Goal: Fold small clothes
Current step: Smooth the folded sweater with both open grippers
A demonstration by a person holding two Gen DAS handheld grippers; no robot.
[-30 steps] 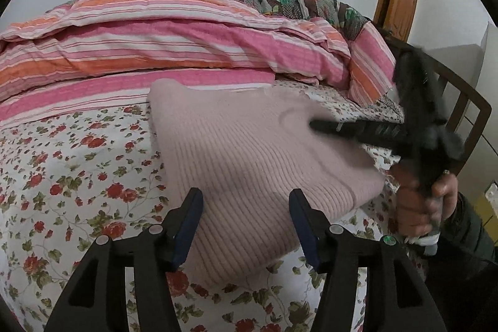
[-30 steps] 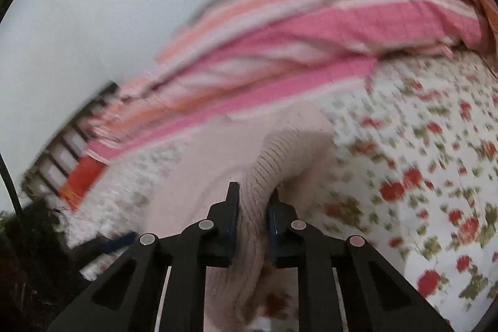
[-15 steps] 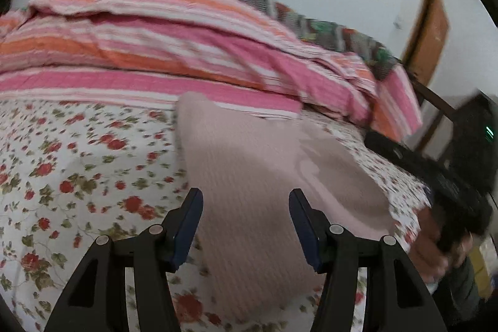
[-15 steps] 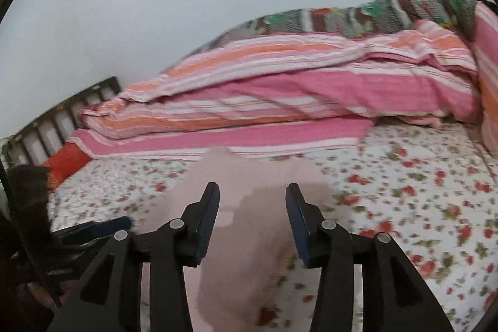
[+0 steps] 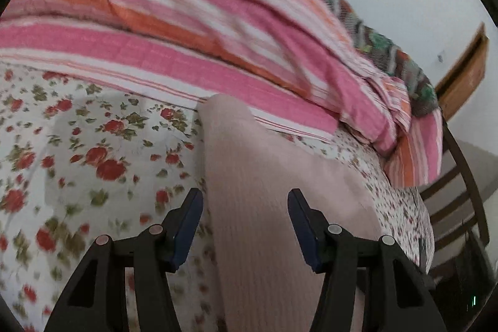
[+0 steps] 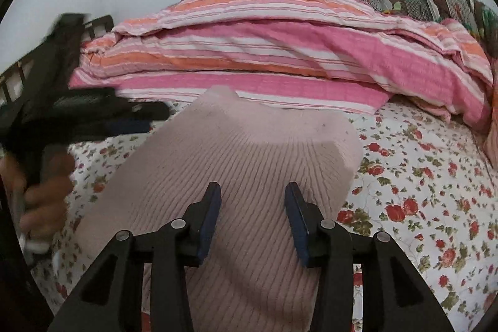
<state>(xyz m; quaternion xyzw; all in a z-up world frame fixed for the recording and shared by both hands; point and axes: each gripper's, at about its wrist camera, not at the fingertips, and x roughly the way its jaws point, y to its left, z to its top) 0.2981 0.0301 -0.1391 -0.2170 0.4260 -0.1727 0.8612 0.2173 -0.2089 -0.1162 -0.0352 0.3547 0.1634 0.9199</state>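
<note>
A pink knit sweater [image 6: 249, 164] is lying folded on the flowered bed [image 6: 435, 176] — soft, light, floppy. Both tongs, left [image 5: 246, 226] and right [image 6: 252, 220], are hovering spread and empty over it. It probably wants gripping at an edge or corner — thick layers may slip.

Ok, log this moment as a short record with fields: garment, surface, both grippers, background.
garment: pale pink ribbed knit, folded, lying flat
surface: floral bedsheet
left gripper: open, empty, over the knit's left edge
right gripper: open, empty, above the knit
left hand: grips the left tool's handle, blurred
background: striped pink-orange quilt bunched behind the knit; wooden chair at the bedside
</note>
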